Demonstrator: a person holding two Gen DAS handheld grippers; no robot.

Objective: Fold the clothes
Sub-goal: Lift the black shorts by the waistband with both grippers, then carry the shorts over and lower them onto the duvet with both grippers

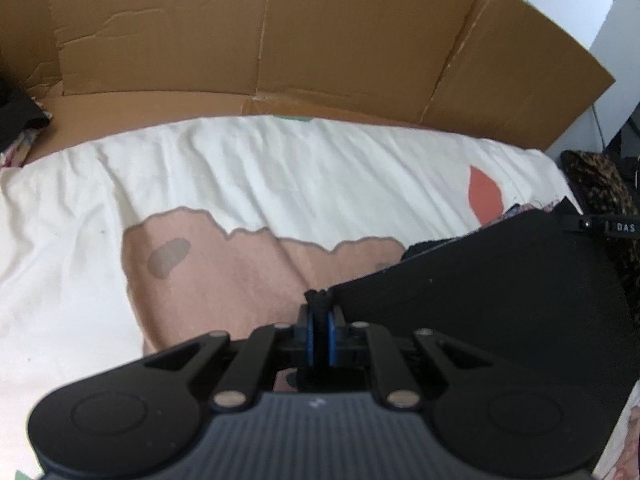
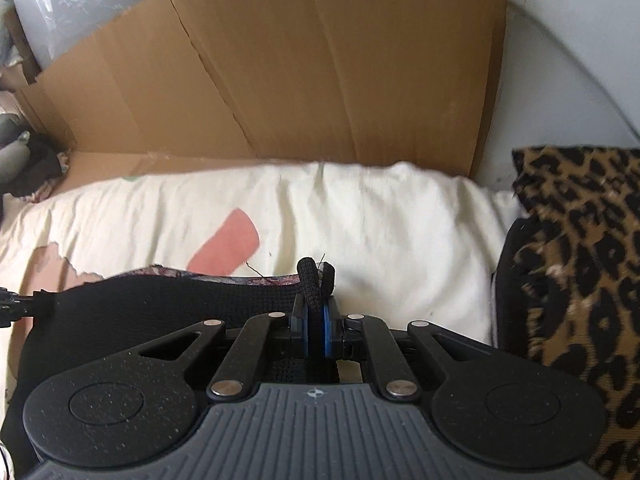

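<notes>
Black garment (image 2: 160, 300) cloth is pinched at two points: the left gripper (image 1: 320, 312) has its jaws closed on one bunched corner, and the right gripper (image 2: 316, 292) has its jaws closed on another, where a small roll of the knitted cloth stands up above the blue pads (image 2: 327, 320). Between the two grips the cloth runs as a stretched edge, held over the bed (image 1: 260, 168), above its near half and toward its right side. A white sheet with pink patches covers the bed.

I judge that the step in hand is to carry this edge over and lay it down to make a fold. To do it well, both hands should go down together at one height, so the edge stays straight and does not sag. The jaws should release only when the cloth rests flat on the sheet.

Beyond the far edge of the bed stands a flattened cardboard sheet (image 1: 320, 40). A leopard-print fabric (image 2: 580, 260) lies at the right edge of the bed. I see no container here, so nothing can be said about contents.
</notes>
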